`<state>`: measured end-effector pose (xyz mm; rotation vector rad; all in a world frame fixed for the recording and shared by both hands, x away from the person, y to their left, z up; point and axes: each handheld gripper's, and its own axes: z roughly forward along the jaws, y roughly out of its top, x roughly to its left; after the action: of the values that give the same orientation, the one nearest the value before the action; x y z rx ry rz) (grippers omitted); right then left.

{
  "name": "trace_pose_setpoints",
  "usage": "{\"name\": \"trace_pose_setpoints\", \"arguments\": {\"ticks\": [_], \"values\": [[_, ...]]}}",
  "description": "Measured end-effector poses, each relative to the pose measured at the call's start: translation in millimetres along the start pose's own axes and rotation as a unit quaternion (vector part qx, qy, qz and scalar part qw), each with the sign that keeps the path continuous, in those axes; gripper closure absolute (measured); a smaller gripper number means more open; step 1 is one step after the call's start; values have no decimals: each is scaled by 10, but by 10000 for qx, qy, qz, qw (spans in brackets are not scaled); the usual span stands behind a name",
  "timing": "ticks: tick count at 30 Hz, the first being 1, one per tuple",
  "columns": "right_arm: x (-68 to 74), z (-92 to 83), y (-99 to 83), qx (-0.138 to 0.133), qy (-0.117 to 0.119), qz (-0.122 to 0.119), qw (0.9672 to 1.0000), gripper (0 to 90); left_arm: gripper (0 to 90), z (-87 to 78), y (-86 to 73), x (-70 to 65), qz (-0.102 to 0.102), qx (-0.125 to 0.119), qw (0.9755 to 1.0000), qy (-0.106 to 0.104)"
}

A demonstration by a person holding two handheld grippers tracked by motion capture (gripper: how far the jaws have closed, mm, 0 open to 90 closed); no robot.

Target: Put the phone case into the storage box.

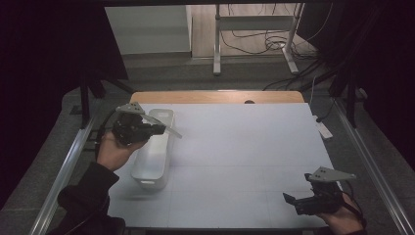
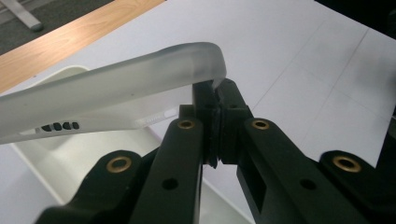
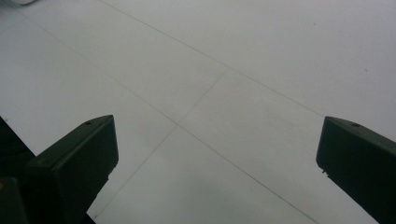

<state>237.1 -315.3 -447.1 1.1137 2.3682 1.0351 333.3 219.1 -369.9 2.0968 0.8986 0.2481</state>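
The left gripper [image 2: 215,100] has its jaws clamped on the rim of a frosted, translucent phone case [image 2: 112,91], seemingly one with speaker slots along its edge; the case juts sideways from the jaw tips, lifted above a white rectangular bin [image 1: 154,149] that sits just below and beside the gripper; the right gripper [image 3: 217,154], well apart, hangs over the bare white table mat [image 3: 243,56] with jaws spread wide, nothing between them.
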Motion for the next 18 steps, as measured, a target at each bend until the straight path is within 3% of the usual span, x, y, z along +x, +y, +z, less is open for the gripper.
{"name": "trace_pose_setpoints", "arguments": {"ticks": [18], "values": [[-74, -137, -139, 21, -277, 247, 9993, 0, 883, -94, -12, 192, -218, 139, 9989, 398]]}}
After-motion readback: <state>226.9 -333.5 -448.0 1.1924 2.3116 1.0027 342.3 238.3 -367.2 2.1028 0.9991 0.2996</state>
